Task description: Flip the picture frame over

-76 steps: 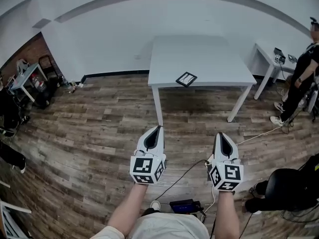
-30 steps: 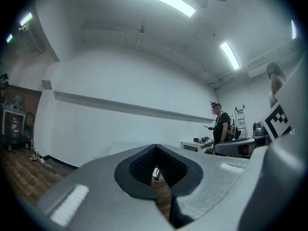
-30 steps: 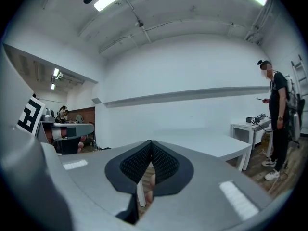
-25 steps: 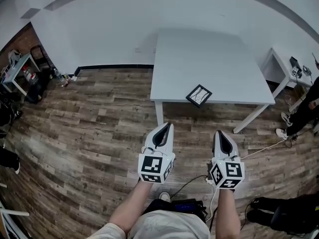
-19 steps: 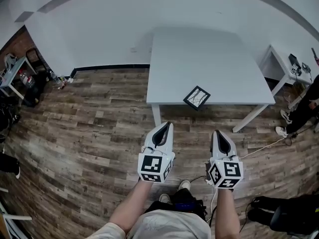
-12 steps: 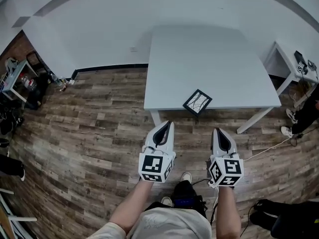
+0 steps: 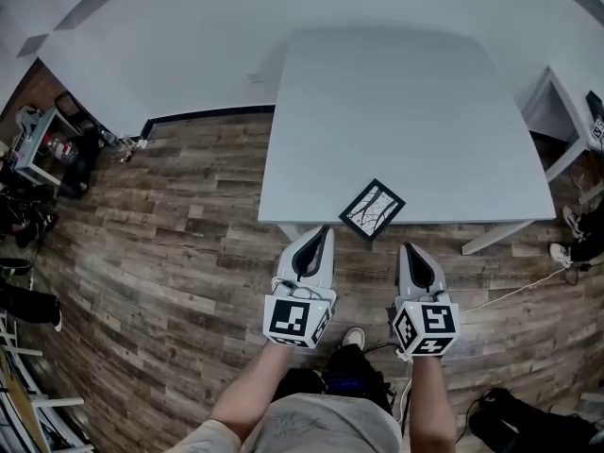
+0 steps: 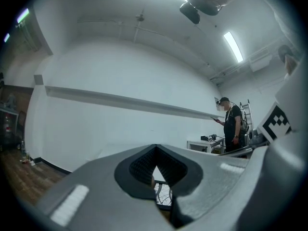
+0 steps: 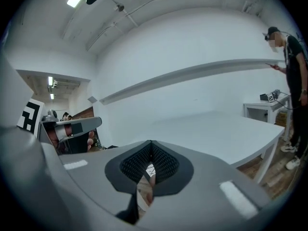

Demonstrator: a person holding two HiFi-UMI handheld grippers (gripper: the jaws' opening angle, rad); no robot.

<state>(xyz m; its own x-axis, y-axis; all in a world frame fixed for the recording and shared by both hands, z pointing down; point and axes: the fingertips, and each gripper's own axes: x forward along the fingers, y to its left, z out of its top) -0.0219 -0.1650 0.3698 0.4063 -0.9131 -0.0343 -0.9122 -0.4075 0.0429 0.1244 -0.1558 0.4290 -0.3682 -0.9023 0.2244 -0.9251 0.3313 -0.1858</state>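
The frame [image 7: 372, 209], black-edged with a pale face crossed by dark lines, lies askew at the near edge of the table [image 7: 396, 102]. Past the left gripper's own jaws only a sliver of it shows. The left gripper [image 7: 319, 236] and right gripper [image 7: 410, 251] hover near it, jaws pressed together and empty. A person [image 8: 234, 124] stands beyond.

Your left tool [image 8: 155, 151] has its jaws together at the tips, nothing btwn them. Thru the gap behind them you see the picture frame [image 8: 164, 197] on the white counter [image 8: 113, 150]. A person [image 8: 234, 127] stands far right.
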